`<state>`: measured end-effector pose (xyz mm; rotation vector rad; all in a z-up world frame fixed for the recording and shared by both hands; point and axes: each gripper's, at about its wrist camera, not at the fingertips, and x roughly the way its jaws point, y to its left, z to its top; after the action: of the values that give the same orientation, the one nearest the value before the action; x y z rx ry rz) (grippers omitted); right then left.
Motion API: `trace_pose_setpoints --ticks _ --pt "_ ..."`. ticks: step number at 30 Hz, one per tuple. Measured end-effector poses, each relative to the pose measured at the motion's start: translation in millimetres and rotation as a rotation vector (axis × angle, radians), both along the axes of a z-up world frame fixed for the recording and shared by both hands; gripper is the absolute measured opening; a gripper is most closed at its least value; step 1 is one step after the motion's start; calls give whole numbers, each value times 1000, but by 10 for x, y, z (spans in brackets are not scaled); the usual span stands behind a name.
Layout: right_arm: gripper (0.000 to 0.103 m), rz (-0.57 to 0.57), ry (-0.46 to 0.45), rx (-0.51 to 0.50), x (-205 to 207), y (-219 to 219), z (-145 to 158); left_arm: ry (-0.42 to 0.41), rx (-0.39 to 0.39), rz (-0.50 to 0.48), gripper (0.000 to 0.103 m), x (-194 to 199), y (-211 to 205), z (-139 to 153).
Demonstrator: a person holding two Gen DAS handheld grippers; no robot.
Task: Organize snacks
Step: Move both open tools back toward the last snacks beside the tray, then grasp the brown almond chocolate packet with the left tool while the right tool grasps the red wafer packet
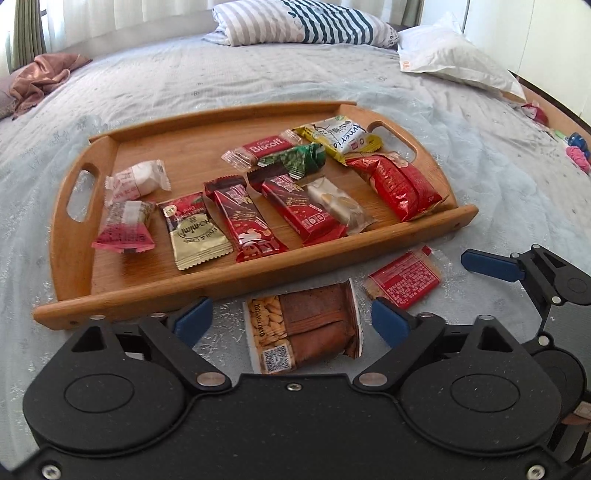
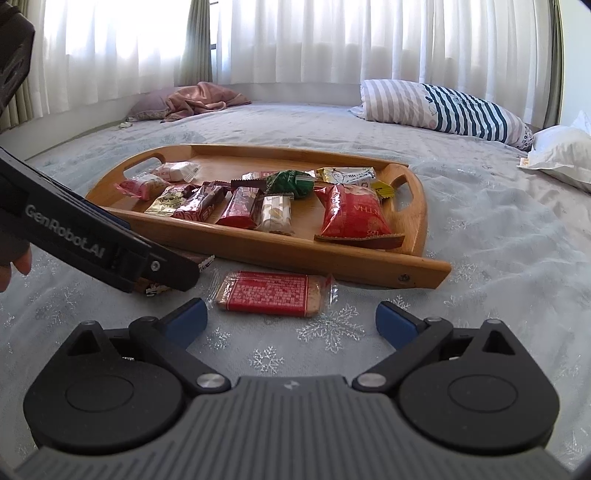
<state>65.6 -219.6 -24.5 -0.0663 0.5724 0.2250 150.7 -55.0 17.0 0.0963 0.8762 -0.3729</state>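
Note:
A wooden tray (image 1: 258, 288) (image 2: 258, 247) lies on the bed and holds several wrapped snacks, among them a red Biscoff pack (image 1: 264, 147) and a large red packet (image 1: 397, 186) (image 2: 351, 212). Two snacks lie on the bedspread in front of the tray: a brown cake pack with almonds on its label (image 1: 306, 328) and a flat red-labelled biscuit (image 1: 404, 277) (image 2: 273, 291). My left gripper (image 1: 291, 321) is open, its blue pads on either side of the brown cake pack. My right gripper (image 2: 290, 319) is open just short of the red biscuit; it shows in the left wrist view (image 1: 517, 266).
A striped pillow (image 1: 295, 22) (image 2: 443, 107), a white pillow (image 1: 458, 55) and a pink cloth (image 1: 40, 77) (image 2: 199, 98) lie at the far side of the bed. Small toys (image 1: 576, 147) sit at the right edge. Curtains hang behind.

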Motion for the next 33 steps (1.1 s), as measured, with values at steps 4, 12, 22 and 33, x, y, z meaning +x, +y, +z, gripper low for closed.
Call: trace_pose_setpoints --ticks 4,12,22,33 --pt "103 -1 2 13 3 -20 -8 24 -27 8 69 26 -22 -34" --pt "102 -2 4 17 7 -24 -10 1 -40 -18 59 -31 -42 4" --pt "93 -28 25 53 27 -39 78 -55 -60 -11 59 -131 76 212" --pt "93 -78 51 37 135 179 108 -97 -57 32 59 -85 225 304"
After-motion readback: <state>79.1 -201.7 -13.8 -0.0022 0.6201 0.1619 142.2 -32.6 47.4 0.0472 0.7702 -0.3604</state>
